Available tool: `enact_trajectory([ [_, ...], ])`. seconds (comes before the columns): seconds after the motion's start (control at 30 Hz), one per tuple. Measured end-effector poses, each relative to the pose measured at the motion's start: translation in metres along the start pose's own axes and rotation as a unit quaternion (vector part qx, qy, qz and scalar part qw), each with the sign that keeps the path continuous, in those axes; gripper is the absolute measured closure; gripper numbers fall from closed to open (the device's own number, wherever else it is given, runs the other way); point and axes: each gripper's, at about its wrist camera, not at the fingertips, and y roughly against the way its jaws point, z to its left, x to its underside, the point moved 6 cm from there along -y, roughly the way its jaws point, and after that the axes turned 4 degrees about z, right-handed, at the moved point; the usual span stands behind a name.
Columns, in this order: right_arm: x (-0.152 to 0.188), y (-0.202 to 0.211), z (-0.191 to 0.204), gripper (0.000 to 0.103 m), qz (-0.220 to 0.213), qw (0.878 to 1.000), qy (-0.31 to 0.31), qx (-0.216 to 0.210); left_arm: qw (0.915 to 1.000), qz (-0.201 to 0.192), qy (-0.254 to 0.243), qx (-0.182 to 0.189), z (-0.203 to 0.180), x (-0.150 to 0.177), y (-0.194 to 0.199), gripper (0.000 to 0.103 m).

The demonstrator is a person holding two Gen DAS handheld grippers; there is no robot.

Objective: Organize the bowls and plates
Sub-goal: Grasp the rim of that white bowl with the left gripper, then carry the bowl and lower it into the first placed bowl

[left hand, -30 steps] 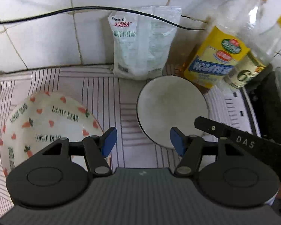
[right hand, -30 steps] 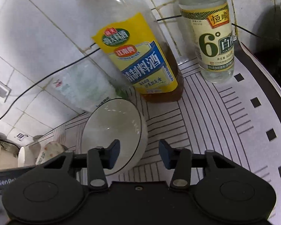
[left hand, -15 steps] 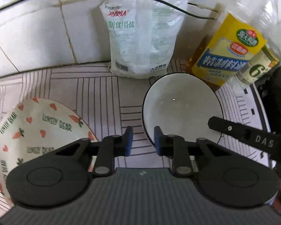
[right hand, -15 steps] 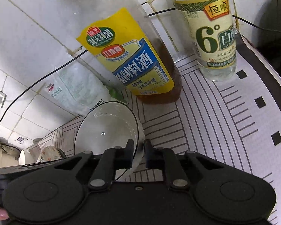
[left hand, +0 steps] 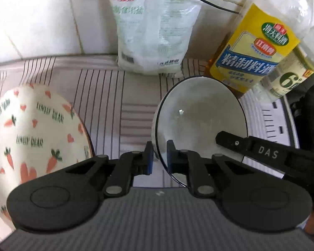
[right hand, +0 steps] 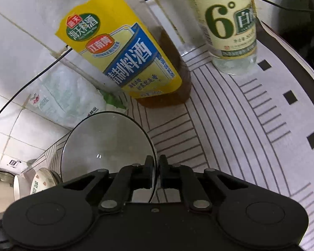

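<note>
Both claws are clamped on the rim of the same white bowl (left hand: 201,115), from opposite sides. Left claw (left hand: 158,156) pinches the near-left edge of the rim, one blue pad outside the wall and one inside, and it points steeply down at the counter (left hand: 136,96). Right claw (right hand: 156,171) grips the rim's right edge in its own view, its pads closed tight with the thin dark-lined rim between them; it also slopes downward, somewhat less steeply.

The bowl sits on the striped counter covering, just in front of a white salt bag (left hand: 155,29) that leans on the tiled wall (left hand: 41,21), and beside a yellow-labelled cooking wine bottle (left hand: 253,50). A white vinegar bottle (left hand: 288,79) stands to the right of that.

Left wrist view alone shows the large carrot-and-heart plate (left hand: 33,129) printed "LOVELY DEAR", lying left of the bowl and apart from it, close under the left claw's body. It also shows the right claw's black finger (left hand: 251,148) marked "DAS" reaching across the bowl's right side.

Right wrist view shows the vinegar bottle's base on the counter and the patterned covering running right to a dark border (right hand: 293,48). At its far left edge the same plate appears small, with other crockery (right hand: 16,186) too indistinct to name.
</note>
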Motion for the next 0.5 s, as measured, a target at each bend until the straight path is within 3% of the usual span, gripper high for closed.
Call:
enact_trajectory([
  [0.23, 0.019, 0.033, -0.009, 0.094, 0.001, 0.999, -0.039, -0.017, 0.9983, 0.020, 0.026, 0.048, 0.004, 0.026, 0.025, 0.090],
  [0.5, 0.063, 0.067, 0.008, 0.093, -0.005, 0.997, -0.056, -0.052, 0.9978, 0.007, 0.003, 0.065, 0.023, 0.061, 0.073, 0.089],
])
